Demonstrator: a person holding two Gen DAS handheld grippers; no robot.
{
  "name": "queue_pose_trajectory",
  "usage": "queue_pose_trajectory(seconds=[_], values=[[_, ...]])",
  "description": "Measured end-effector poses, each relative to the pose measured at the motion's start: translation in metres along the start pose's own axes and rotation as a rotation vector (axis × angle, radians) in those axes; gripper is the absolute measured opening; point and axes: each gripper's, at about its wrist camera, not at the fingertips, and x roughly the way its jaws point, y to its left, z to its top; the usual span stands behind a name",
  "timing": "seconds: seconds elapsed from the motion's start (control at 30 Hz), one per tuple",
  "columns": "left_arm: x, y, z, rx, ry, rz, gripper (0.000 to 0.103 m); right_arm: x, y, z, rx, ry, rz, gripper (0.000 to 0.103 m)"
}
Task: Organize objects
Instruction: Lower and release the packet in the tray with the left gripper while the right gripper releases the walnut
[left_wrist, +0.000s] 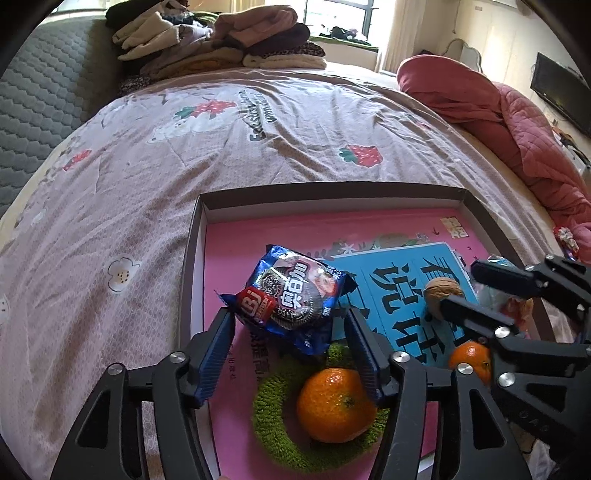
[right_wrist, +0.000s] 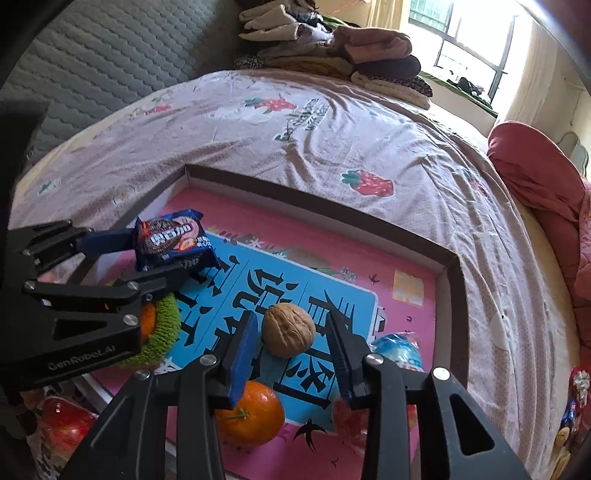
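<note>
A shallow box lid with a pink and blue printed floor lies on the bed. My left gripper is shut on a blue Oreo cookie packet and holds it above the lid's left side; the packet also shows in the right wrist view. Below it a mandarin sits in a green knitted ring. My right gripper is open, its fingers on either side of a walnut that lies on the blue panel. A second mandarin lies just under the right gripper.
A blue-wrapped sweet lies at the lid's right side. A red apple sits outside the lid, low left. Wrapped snacks lie on the bed to the right. Folded clothes are stacked at the far end, a red quilt at right.
</note>
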Motion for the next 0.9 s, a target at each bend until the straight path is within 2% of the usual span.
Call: queue_pose_trajectory(seconds=[0.2, 0.5, 0.63, 0.9], values=[[-0.004, 0.0, -0.001, 0.004, -0.014, 0.023, 0.065, -0.023, -0.005, -0.002, 0.025, -0.051, 0.011, 0.039], [-0.032, 0.007, 0.002, -0.028, -0.066, 0.023, 0.067, -0.05, -0.019, -0.013, 0.096, -0.108, 0.027, 0.039], [-0.044, 0.009, 0.001, -0.04, -0.082, 0.021, 0.068, -0.061, -0.023, -0.019, 0.116, -0.13, 0.032, 0.045], [-0.072, 0.001, -0.008, -0.035, -0.114, 0.024, 0.071, -0.081, -0.022, -0.027, 0.119, -0.174, 0.062, 0.047]])
